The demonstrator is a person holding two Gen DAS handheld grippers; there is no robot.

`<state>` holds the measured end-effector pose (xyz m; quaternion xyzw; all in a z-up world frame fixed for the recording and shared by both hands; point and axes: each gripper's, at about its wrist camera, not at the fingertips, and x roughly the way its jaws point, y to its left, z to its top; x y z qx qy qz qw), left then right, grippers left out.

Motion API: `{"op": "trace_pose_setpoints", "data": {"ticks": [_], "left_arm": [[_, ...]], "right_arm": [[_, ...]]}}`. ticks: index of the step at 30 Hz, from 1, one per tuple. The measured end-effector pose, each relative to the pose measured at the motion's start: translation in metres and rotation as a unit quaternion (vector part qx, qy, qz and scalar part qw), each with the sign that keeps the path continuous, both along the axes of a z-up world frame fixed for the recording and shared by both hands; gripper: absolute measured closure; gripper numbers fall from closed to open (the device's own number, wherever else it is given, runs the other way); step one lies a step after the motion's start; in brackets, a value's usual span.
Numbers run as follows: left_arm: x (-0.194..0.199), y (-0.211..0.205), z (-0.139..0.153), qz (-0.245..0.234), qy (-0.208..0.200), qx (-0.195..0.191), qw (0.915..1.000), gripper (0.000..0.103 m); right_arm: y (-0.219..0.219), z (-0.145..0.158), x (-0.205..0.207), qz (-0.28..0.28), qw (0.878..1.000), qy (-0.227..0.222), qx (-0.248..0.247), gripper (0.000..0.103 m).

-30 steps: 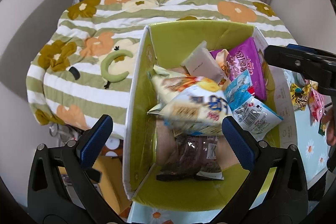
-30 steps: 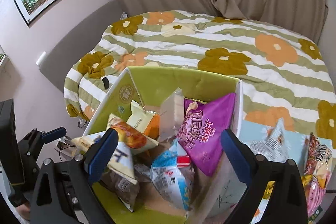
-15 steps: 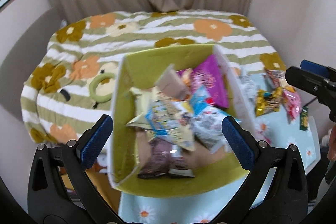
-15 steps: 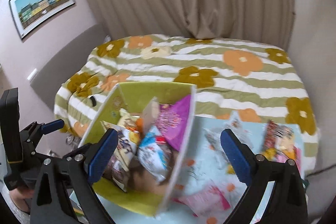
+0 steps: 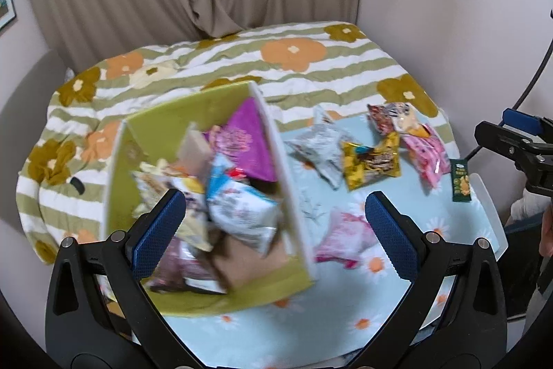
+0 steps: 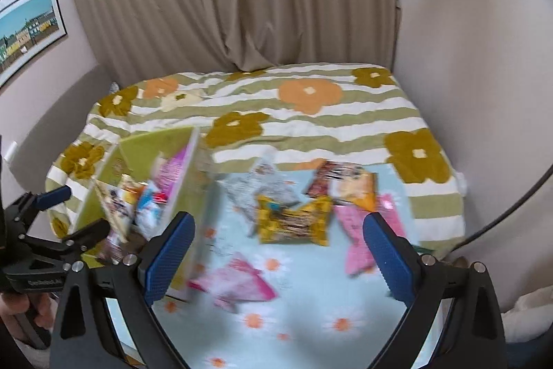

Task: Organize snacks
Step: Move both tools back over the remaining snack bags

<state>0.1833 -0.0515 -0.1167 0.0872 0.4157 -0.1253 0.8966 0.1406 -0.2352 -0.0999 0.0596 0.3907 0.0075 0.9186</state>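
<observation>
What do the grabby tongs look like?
Both tongs, left and right, are black plastic frames with triangle cut-outs and silver screws. Each finger wears a bumpy blue pad. From the side, the left tongs' body has small white lettering, too blurred to read.

The left gripper [image 5: 276,220], with blue ribbed pads, is held wide open and empty above a green cardboard box [image 5: 172,127] with white outer walls. The box is filled with snack packets, among them a purple foil bag [image 5: 247,144] and a white-blue bag [image 5: 242,213]. To the right of the box, on a light blue tablecloth with daisies [image 5: 345,310], a yellow packet [image 5: 371,161], a silver packet [image 5: 321,147], a pink packet [image 5: 345,239] and a dark green stick packet [image 5: 461,184] are seen. The right gripper [image 5: 511,140] is partly visible at the right edge.
</observation>
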Motion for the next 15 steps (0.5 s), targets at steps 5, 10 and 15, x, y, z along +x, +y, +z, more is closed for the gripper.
{"op": "trace_pose_setpoints", "data": {"ticks": [5,10,15], "left_arm": [[-0.013,-0.046,-0.021,0.009,0.010,-0.001,0.9999,0.000],[-0.019,-0.085,-0.056,0.010,0.042,0.023,0.9988,0.000],[-0.018,-0.118,-0.102,-0.012,0.068,0.097,0.9929,0.000]], "right_arm": [[-0.044,-0.018,0.003,0.018,0.999,0.031,-0.003,0.006],[-0.076,-0.045,0.016,0.049,0.997,0.059,-0.013,0.006],[-0.101,-0.083,0.036,0.084,0.992,0.093,-0.004,0.006]]}}
